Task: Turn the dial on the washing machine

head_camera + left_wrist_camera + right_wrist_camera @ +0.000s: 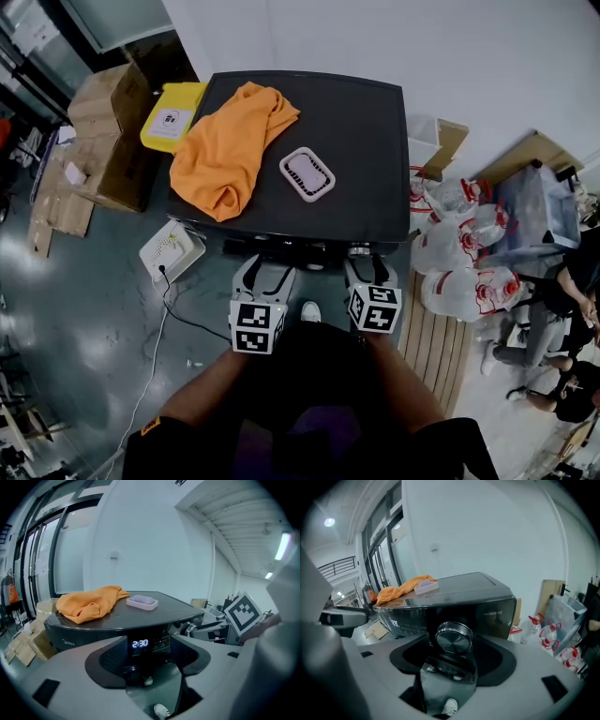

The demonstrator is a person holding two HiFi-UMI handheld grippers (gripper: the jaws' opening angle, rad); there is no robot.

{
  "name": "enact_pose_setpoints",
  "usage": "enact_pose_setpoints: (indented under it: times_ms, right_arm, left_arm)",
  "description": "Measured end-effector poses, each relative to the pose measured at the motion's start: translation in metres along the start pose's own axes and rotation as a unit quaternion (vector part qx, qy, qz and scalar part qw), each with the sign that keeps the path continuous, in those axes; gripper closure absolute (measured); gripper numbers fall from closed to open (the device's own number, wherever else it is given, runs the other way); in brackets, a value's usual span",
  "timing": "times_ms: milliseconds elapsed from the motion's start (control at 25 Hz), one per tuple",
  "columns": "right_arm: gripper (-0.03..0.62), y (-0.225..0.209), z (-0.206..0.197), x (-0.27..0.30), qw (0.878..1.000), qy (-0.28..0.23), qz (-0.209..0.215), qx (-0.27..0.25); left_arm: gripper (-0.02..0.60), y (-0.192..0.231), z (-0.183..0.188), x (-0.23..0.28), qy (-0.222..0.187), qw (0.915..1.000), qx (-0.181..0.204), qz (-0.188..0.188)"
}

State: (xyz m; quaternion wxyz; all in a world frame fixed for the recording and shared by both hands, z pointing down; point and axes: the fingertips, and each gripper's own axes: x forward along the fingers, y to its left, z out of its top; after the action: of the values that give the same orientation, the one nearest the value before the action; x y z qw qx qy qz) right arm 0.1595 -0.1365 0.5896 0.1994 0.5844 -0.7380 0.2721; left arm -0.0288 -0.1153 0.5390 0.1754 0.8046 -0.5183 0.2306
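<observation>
In the head view the front panel of the washing machine (356,141) was tucked under the edge of its dark top, so the dial could not be made out there. The right gripper view showed the dial (453,638), round and metallic, on the machine's front between the widely parted jaws of the right tool (454,654), with neither pad touching it. The left tool (150,653) was likewise open and empty, its jaws framing the lit display (140,643). An orange cloth (225,150) and a pale tray (307,174) lay on the machine's top. Cardboard boxes (108,131) stood to the left on the grey floor (84,309). Plastic bags (459,253) lay to the right, and people (562,319) there were cut off at the frame edge.
</observation>
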Motion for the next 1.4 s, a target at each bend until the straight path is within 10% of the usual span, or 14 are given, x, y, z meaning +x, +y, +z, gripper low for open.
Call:
enact_pose_setpoints:
  times_ms: [640,920,1400]
  right_arm:
    - [0.332,0.074,0.144,-0.110,0.973,-0.174,0.041,-0.146]
    - [0.450,0.096,0.181,-0.162,0.959,-0.229,0.062,-0.156]
    - [0.579,0.127,0.180,-0.186,0.948,-0.242,0.105,-0.179]
  left_arm:
    - [0.306,0.011,0.127,-0.089,-0.124,0.9912,0.006,0.044]
    - [0.551,0.005,0.156,-0.133,-0.180,0.9811,0.006,0.070]
    - [0.571,-0.006,0.143,-0.145,-0.164,0.9840,0.011,0.069]
